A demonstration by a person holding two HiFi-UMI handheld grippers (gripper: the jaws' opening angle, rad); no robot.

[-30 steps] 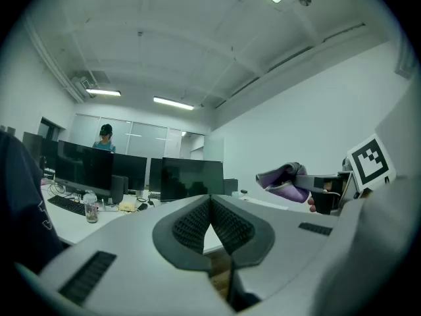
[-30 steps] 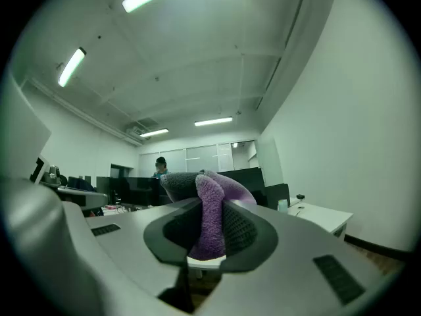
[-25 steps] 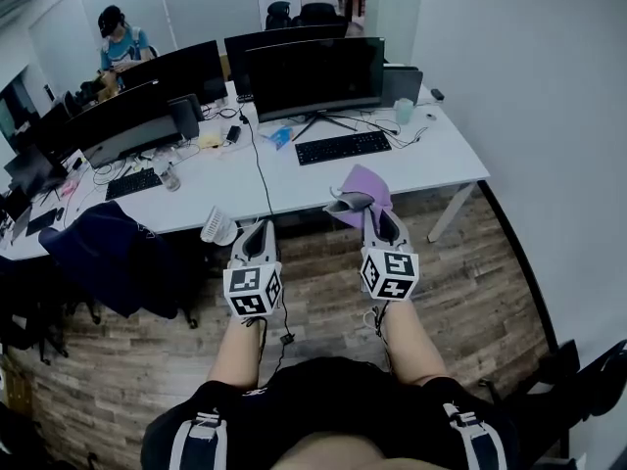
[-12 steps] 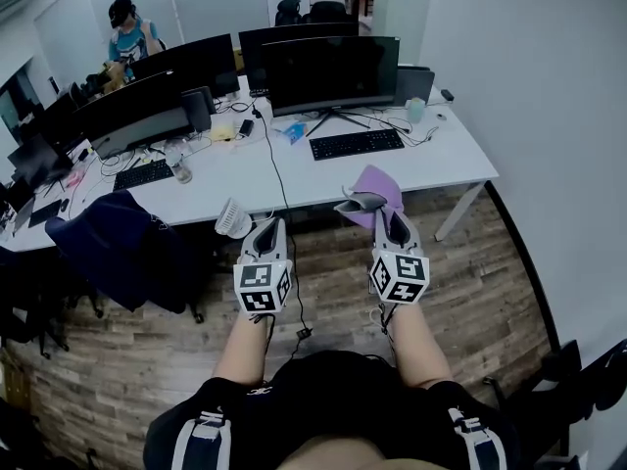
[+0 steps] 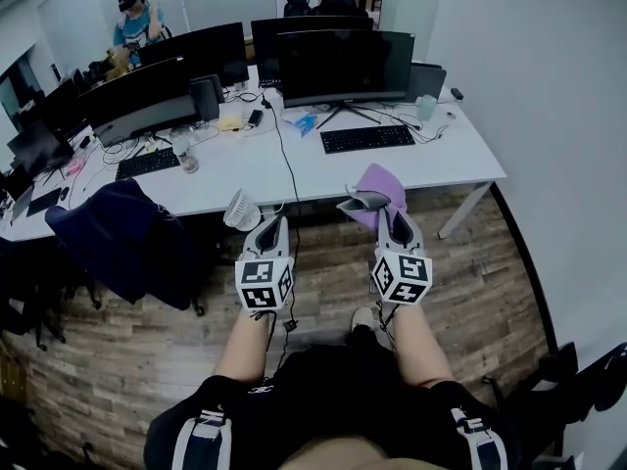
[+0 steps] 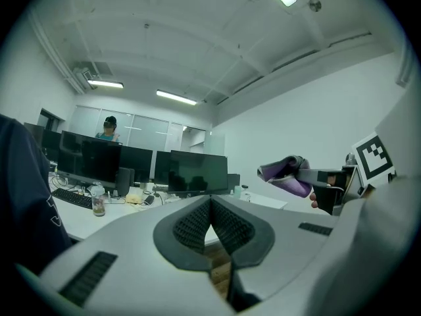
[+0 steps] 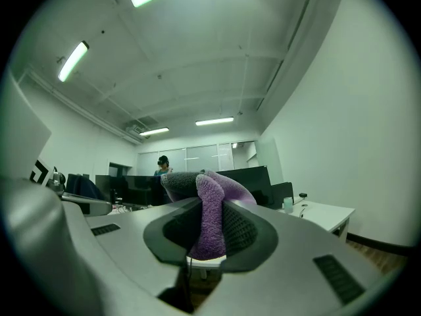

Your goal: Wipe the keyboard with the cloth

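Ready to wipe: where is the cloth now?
The purple cloth is clamped in the right gripper, in the air before the white desk's near edge.

The head view looks steeply down from above onto the left gripper [image 5: 272, 223] and right gripper [image 5: 384, 213], with the counter [image 5: 323, 169] far beyond. Each gripper view sits low, close behind its own jaws, facing the far monitors [image 5: 343, 65] — shared by all three.

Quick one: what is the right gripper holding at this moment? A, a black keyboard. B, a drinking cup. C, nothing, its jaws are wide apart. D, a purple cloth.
D: the right gripper view shows the purple cloth pinched between the jaws of the right gripper, with its folds sticking out above them.
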